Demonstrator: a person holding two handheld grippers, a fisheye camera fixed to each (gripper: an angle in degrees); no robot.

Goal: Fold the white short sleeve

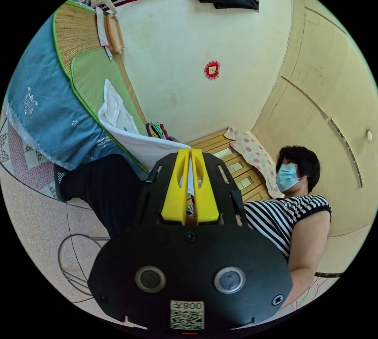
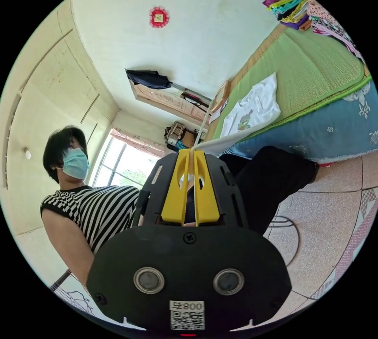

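The white short sleeve (image 1: 118, 116) lies partly on a green mat (image 1: 84, 75) on the bed, with its near edge lifted off toward me. My left gripper (image 1: 190, 154) is shut on that lifted white edge, its yellow jaws pressed together with cloth between them. In the right gripper view the same shirt (image 2: 254, 108) shows a printed picture and stretches from the mat (image 2: 315, 67) down to my right gripper (image 2: 191, 154), which is shut on another part of the edge. Both views are rolled sideways.
The bed has a blue embroidered skirt (image 1: 43, 99) (image 2: 334, 130). A pile of folded coloured clothes (image 2: 291, 6) sits at the bed's far end. A person in a striped top (image 1: 283, 217) (image 2: 94, 209) and dark trousers stands by the bed. A cable (image 1: 69, 260) lies on the tiled floor.
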